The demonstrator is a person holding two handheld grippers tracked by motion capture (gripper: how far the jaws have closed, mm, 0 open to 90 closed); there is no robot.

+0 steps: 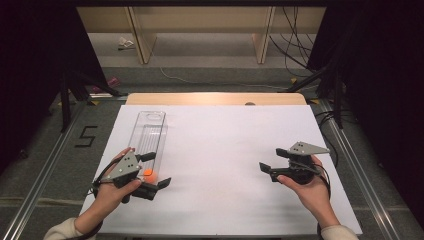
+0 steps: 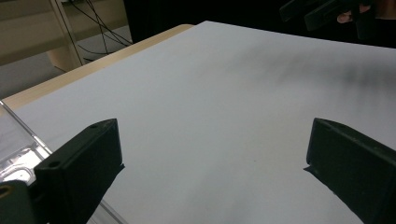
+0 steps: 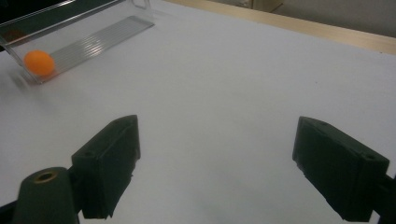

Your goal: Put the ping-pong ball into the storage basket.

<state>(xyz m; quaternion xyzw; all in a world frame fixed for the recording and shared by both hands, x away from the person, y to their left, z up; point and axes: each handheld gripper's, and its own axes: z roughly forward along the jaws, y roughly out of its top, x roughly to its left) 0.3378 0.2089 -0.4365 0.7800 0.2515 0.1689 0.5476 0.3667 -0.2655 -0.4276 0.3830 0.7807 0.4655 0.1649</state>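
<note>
A long clear plastic tray (image 1: 149, 136) lies on the white table sheet at the left, and a small orange ball (image 1: 149, 175) rests inside at its near end. In the right gripper view the ball (image 3: 39, 62) sits in the tray's (image 3: 93, 39) end, far left. My left gripper (image 1: 156, 170) is held right beside that near end, jaws wide apart around nothing; its view has the tray's corner (image 2: 18, 154) at the lower left. My right gripper (image 1: 271, 160) hovers over the sheet at the right, open, nothing between its jaws, pointing left toward the tray.
The white sheet (image 1: 220, 165) covers a wooden table (image 1: 215, 98) whose far edge shows beyond it. Black stands and cables flank the table on the floor. Wooden shelving legs stand at the back. The other gripper (image 2: 322, 11) appears far off in the left gripper view.
</note>
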